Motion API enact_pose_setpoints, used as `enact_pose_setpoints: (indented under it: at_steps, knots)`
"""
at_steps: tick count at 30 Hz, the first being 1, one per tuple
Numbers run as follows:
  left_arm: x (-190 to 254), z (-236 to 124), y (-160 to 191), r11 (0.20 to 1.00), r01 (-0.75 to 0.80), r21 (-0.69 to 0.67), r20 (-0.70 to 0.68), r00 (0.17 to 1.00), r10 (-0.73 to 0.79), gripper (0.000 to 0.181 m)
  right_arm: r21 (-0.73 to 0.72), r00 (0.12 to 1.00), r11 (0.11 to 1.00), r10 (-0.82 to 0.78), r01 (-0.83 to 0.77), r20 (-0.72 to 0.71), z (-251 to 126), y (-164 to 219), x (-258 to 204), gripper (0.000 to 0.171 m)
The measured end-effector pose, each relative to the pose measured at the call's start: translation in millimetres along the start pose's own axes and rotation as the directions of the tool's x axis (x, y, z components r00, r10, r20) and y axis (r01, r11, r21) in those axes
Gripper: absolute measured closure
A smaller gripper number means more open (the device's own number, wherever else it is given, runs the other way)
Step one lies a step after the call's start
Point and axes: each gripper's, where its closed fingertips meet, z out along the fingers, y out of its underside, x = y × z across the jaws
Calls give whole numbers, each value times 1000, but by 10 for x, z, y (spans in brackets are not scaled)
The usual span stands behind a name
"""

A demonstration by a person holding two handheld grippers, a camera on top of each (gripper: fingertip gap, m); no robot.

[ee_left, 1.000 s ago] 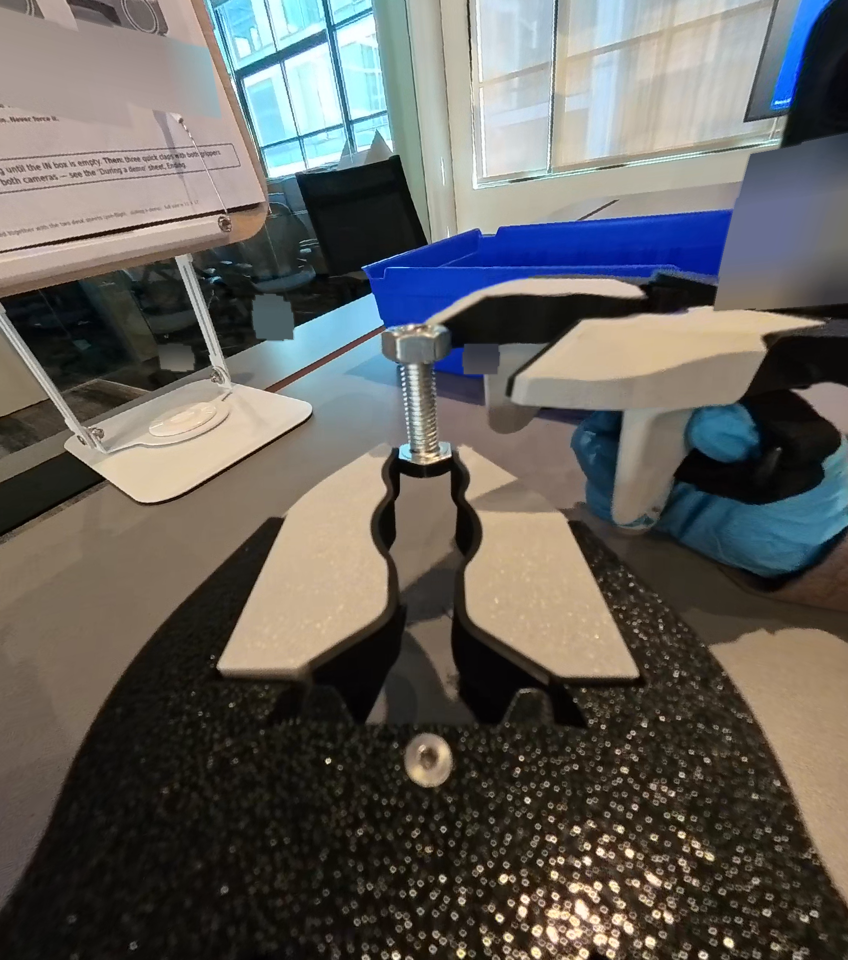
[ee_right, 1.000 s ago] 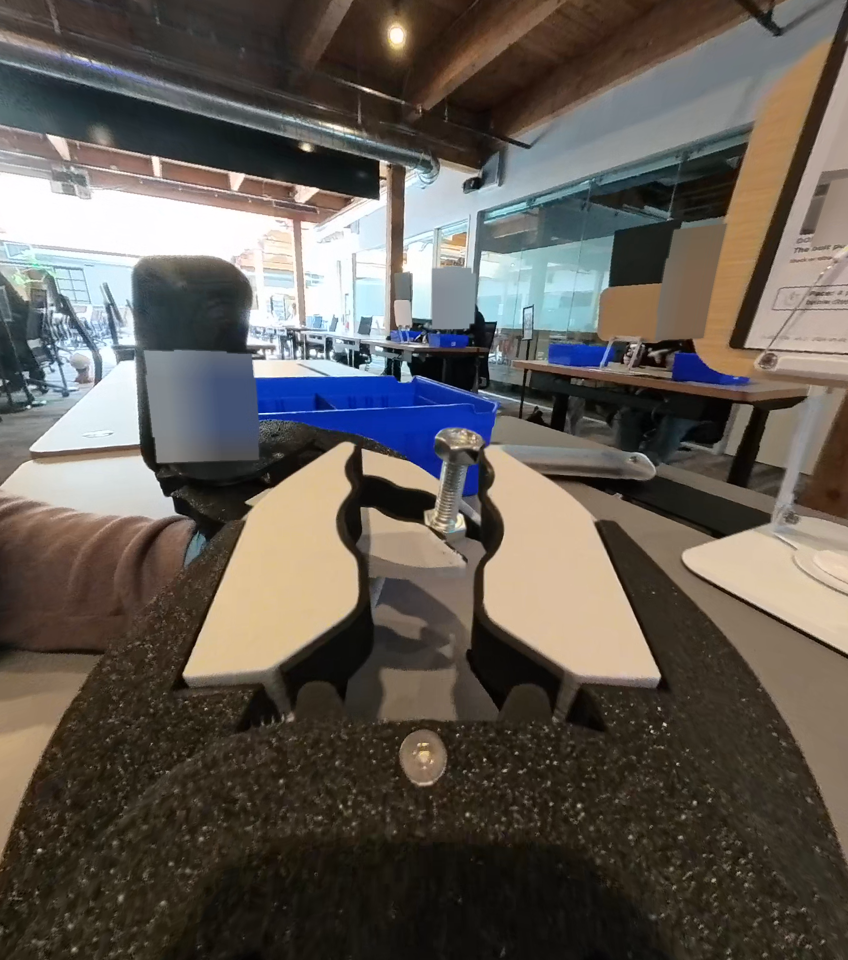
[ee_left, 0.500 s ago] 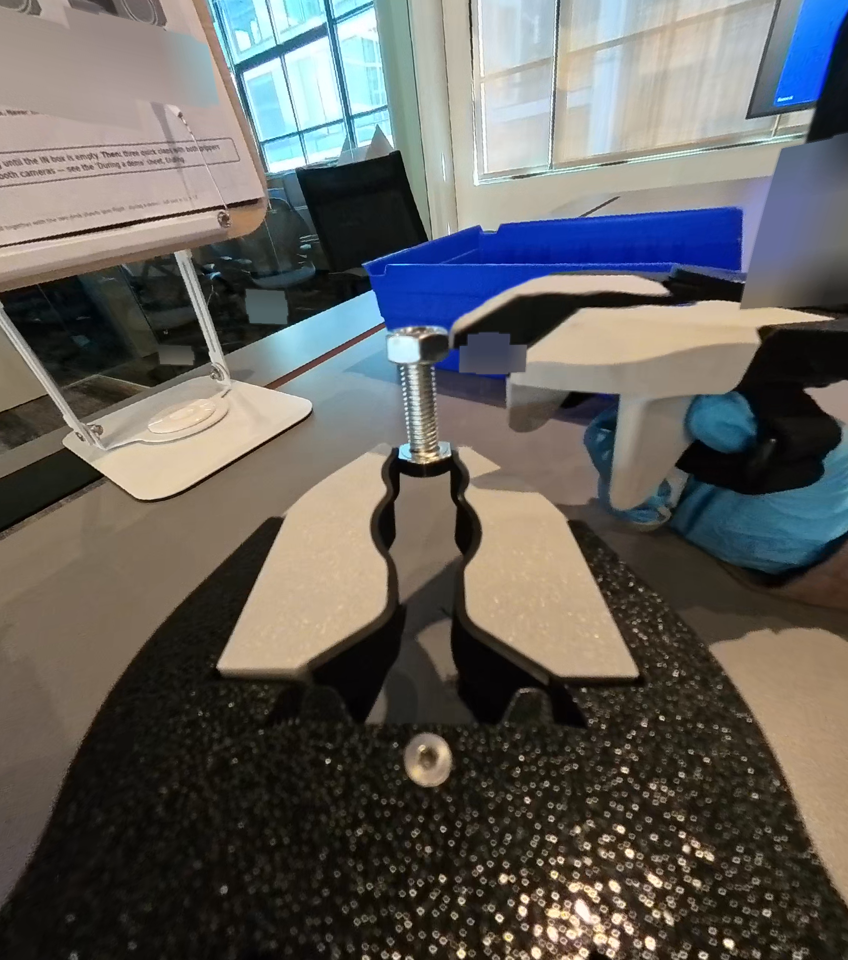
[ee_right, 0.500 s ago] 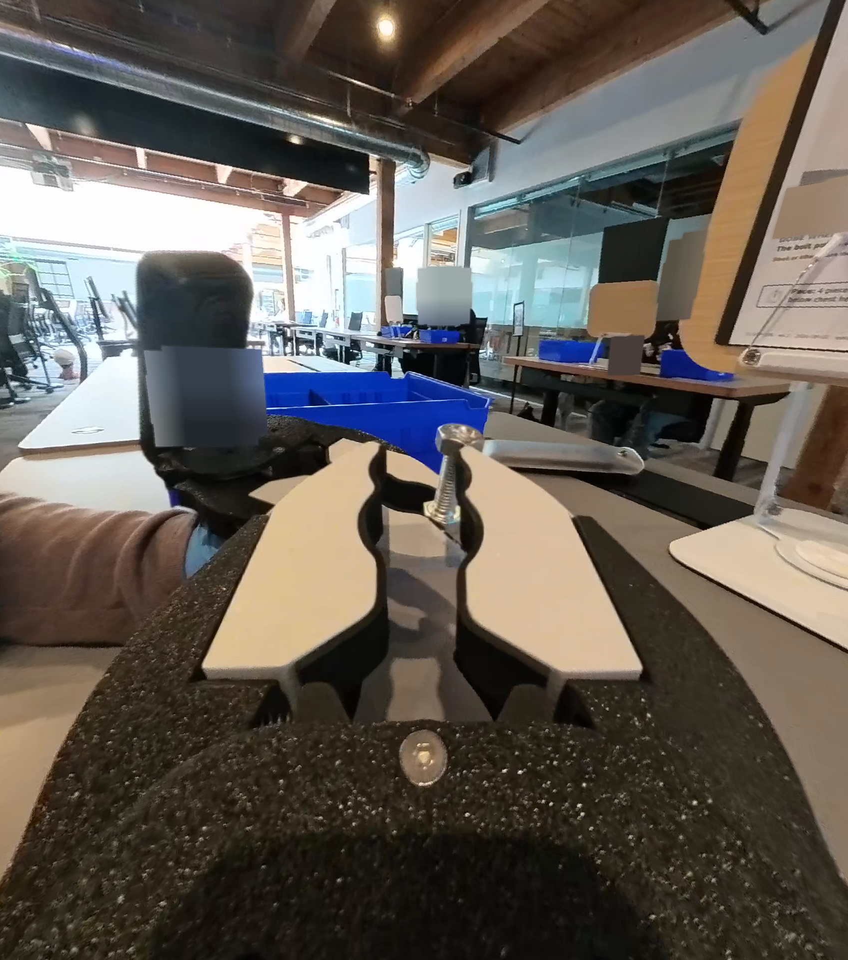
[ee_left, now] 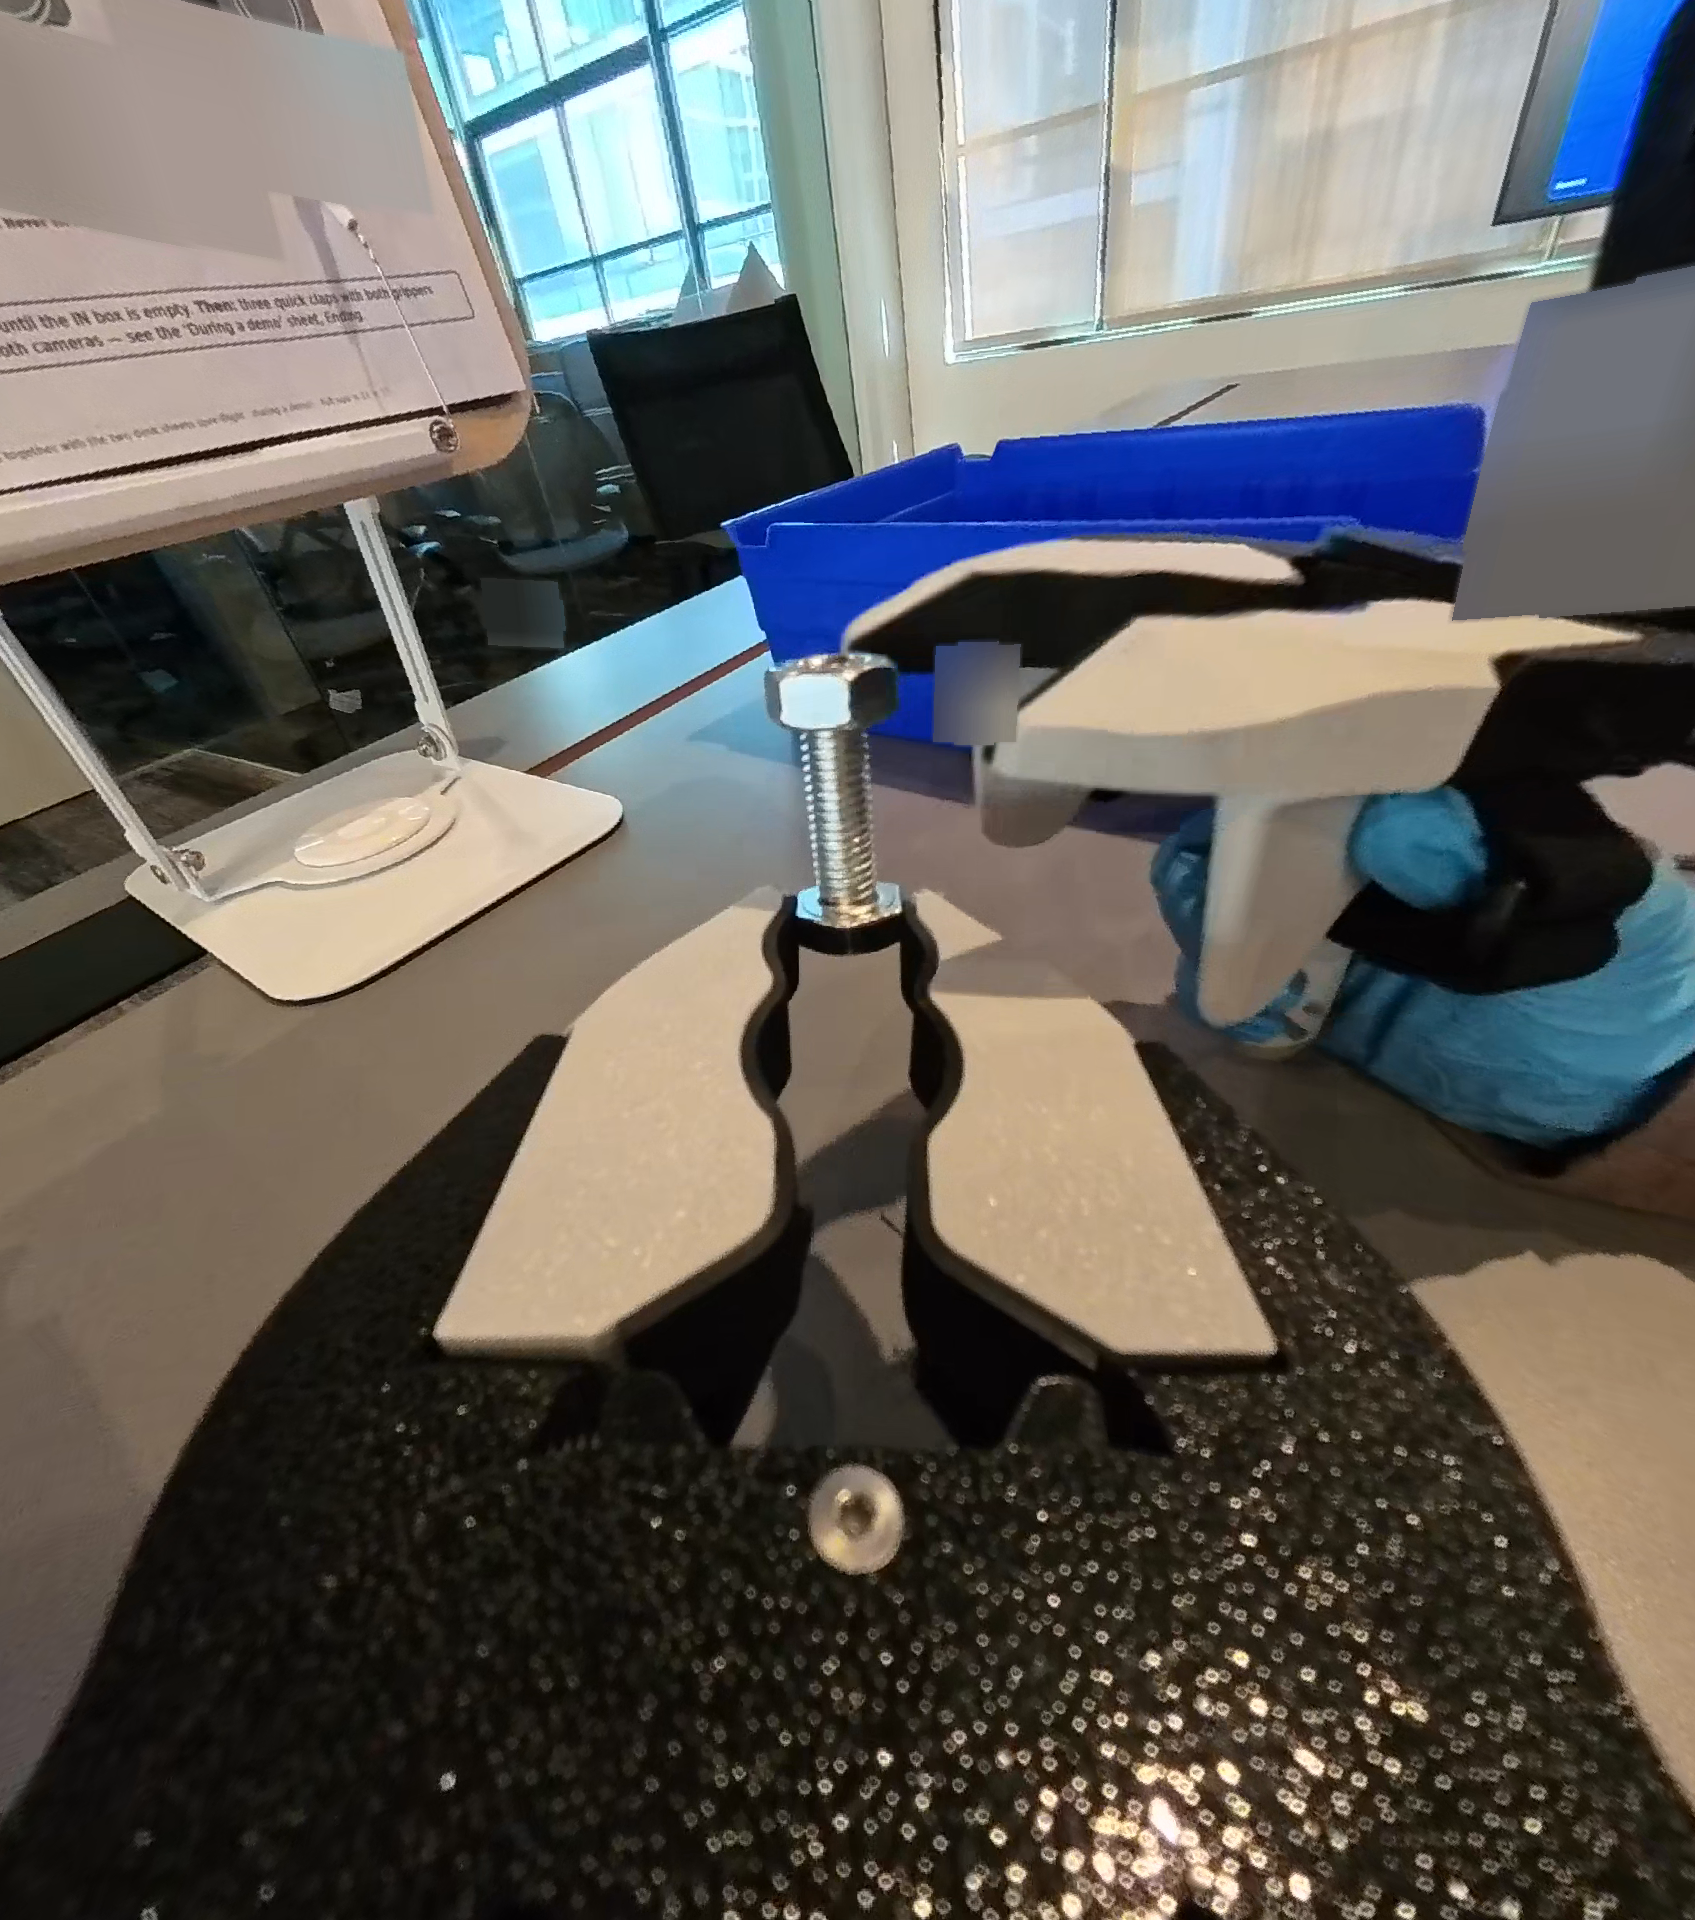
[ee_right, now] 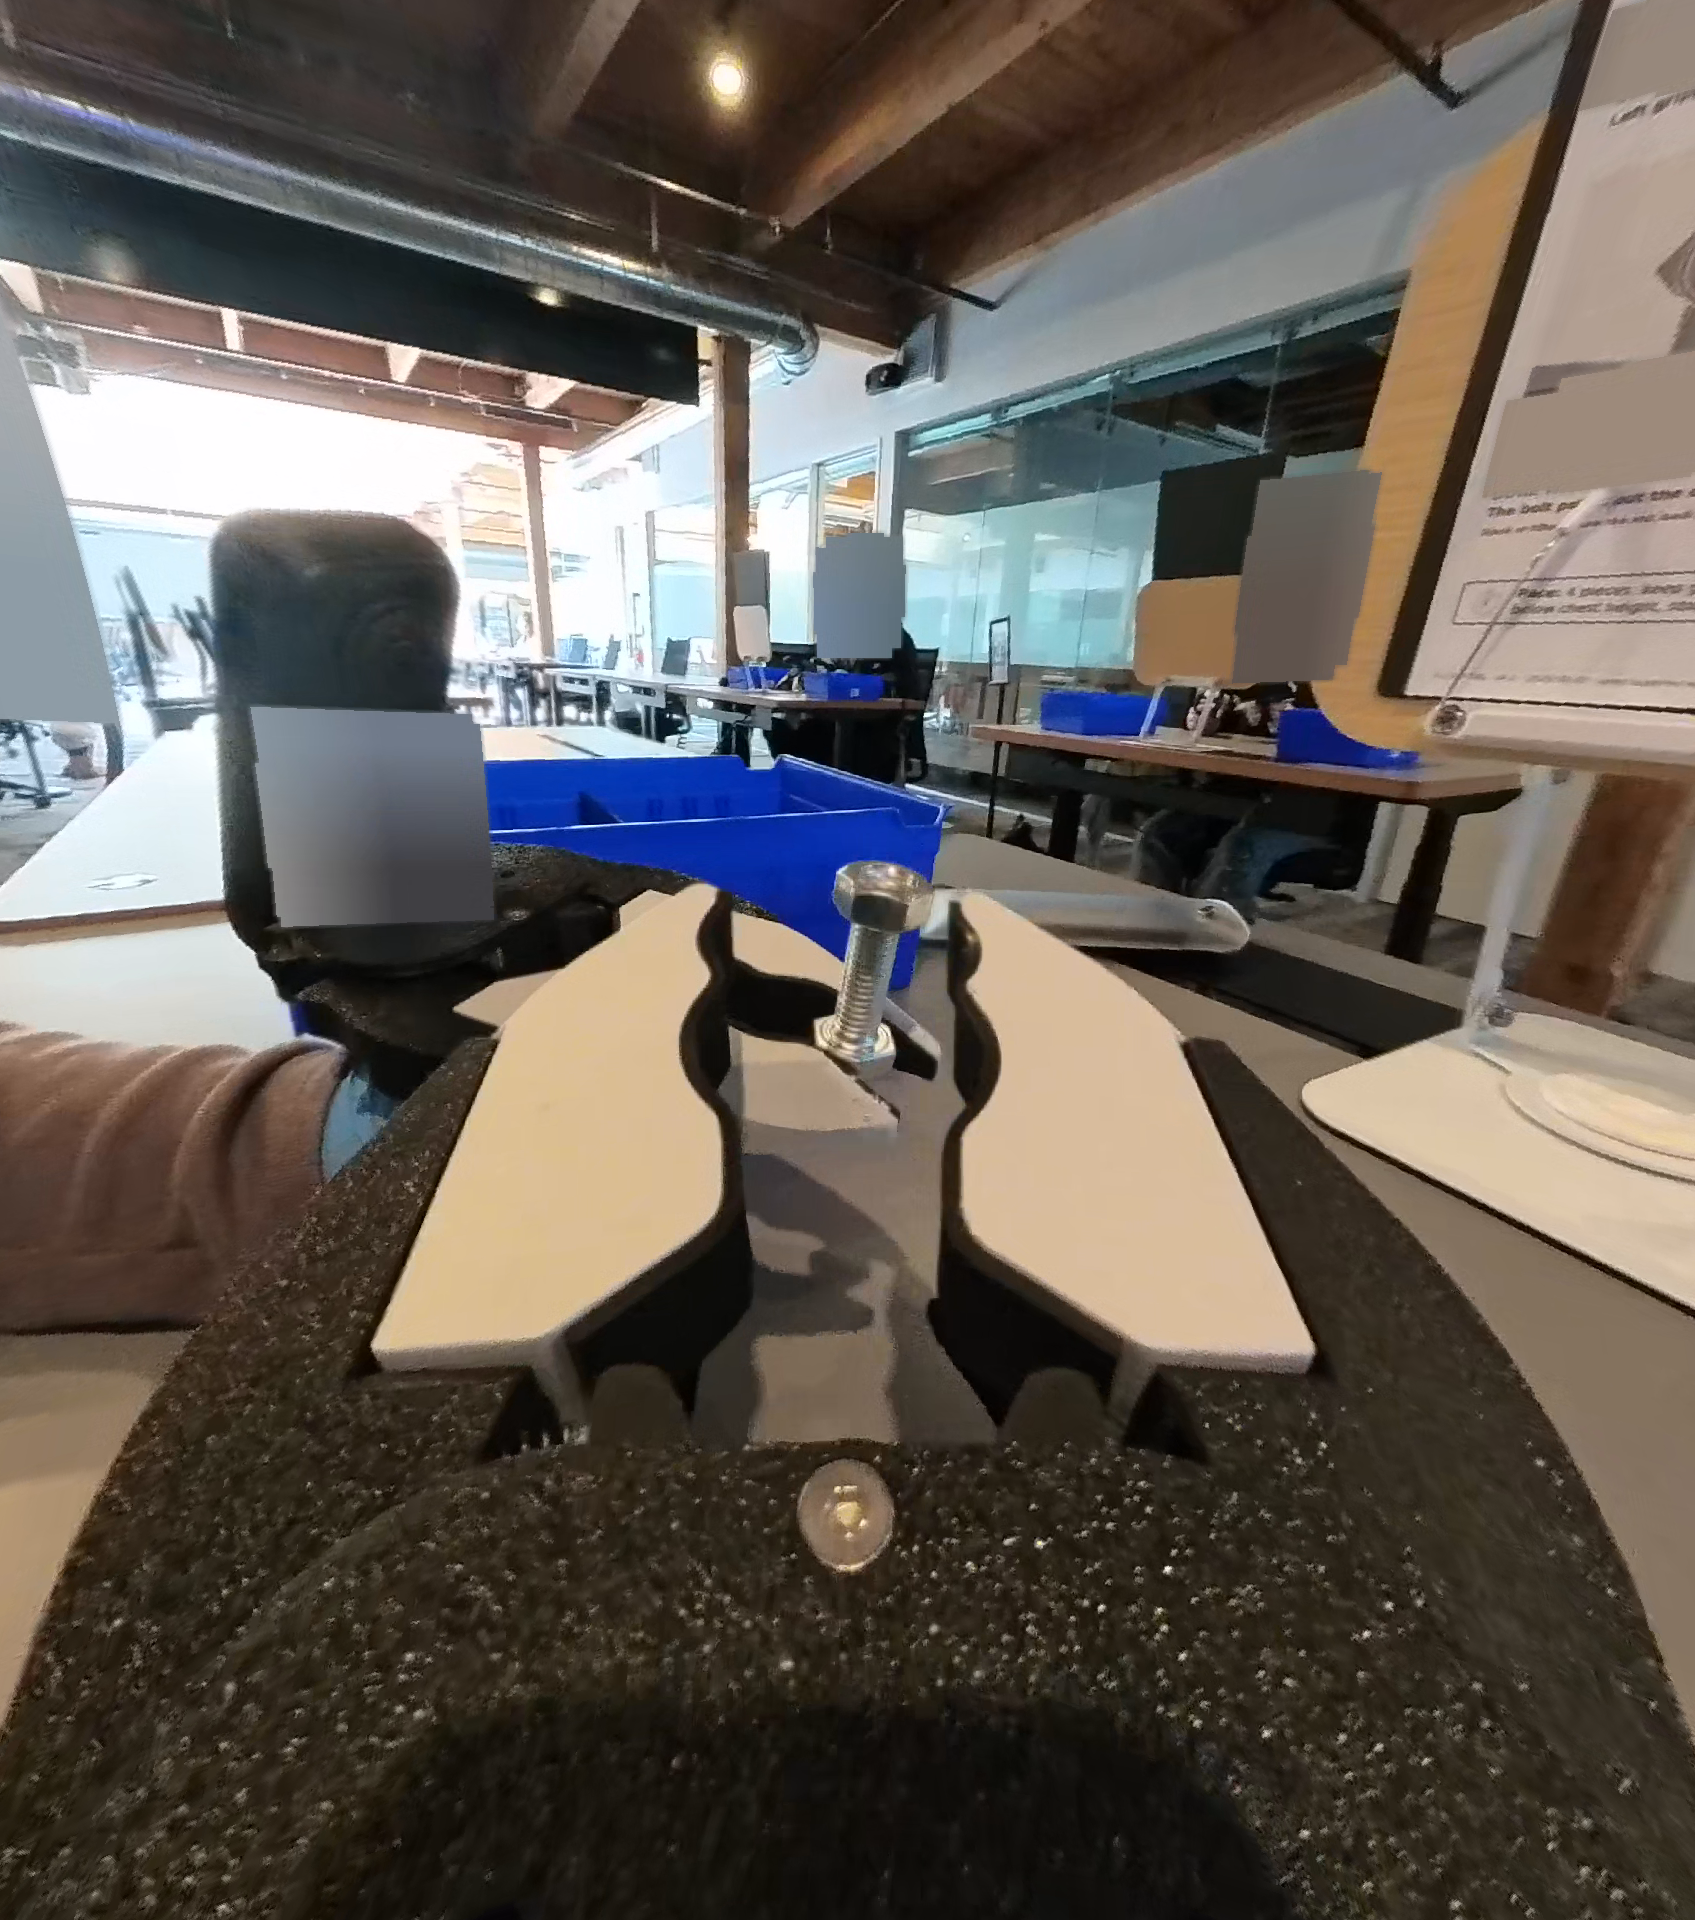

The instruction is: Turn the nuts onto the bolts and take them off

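Nearest the left wrist camera, the left gripper [ee_left: 848, 935] was clenched on the nut [ee_left: 849, 910], its fingers [ee_left: 656, 1122] pinching it at their very tips. The bolt [ee_left: 838, 790] rose upright out of that nut, head uppermost, so the threaded end sat in the nut and most of the thread stood bare above it. The pair hung a little above the grey bench [ee_left: 199, 1091] rather than resting on it.

Just beyond, the right gripper [ee_left: 936, 681] came in level from the side at the height of the bolt head. Its fingers [ee_left: 1238, 707] were released and spread, one tip beside the head; whether it touched the metal could not be told. In the right wrist view the bolt [ee_right: 869, 956] stood between those parted fingers [ee_right: 1082, 1122], closer to the right-hand one and leaning slightly.

Farther back lay the blue bin [ee_left: 1082, 520] and, to the side, a white document stand [ee_left: 355, 852] carrying a printed sheet.

The step in hand looked like a fresh grip between turns: the nut held fixed while the right side worked the head. The next move likely called for closing squarely on the flats of the head, then twisting about the bolt's axis without tilting it, lest the thread bind or the nut slip from so shallow a hold.
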Motion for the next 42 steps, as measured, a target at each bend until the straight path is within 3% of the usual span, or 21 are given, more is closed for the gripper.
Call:
enact_pose_setpoints:
  at_steps: [2, 6, 12, 17, 23, 27, 34, 38, 42]
  knots:
    - [2, 0, 0, 1000, -3, 0, 1, 1000, 3, 163, -15, 1000, 1000, -3, 4, 13, 30, 27, -22, 131]
    - [-6, -2, -2, 1000, 5, 3, 1, 1000, -5, 163, -11, 999, 1000, 17, -16, 45, -29, -1, -86, 145]
    - [3, 4, 4, 1000, -4, -2, 0, 1000, 4, 163, -4, 1000, 1000, 4, -4, 15, 20, 14, -20, 129]
    - [-5, 2, 1, 1000, 3, 0, 1, 1000, -3, 163, -11, 996, 999, 51, -51, 77, -37, -7, -117, 139]
    - [5, 6, 6, 1000, -6, -4, 0, 1000, 6, 163, -4, 999, 1000, 21, -21, 26, 10, 5, -32, 126]
    - [-10, 1, 1, 1000, 8, 2, 1, 1000, -8, 163, -50, 993, 997, 68, -63, 100, -23, 39, -145, 144]
    - [4, 8, 8, 1000, -7, -6, 0, 1000, 7, 163, -26, 1000, 1000, 16, -16, 20, 13, 28, -32, 123]
    - [0, 4, 5, 1000, -3, -3, 1, 1000, 3, 163, -22, 996, 998, 52, -51, 76, -25, 6, -110, 136]
    - [2, 9, 10, 1000, -3, -7, -1, 1000, 3, 163, -5, 998, 999, 53, -53, 30, -27, -5, -26, 126]
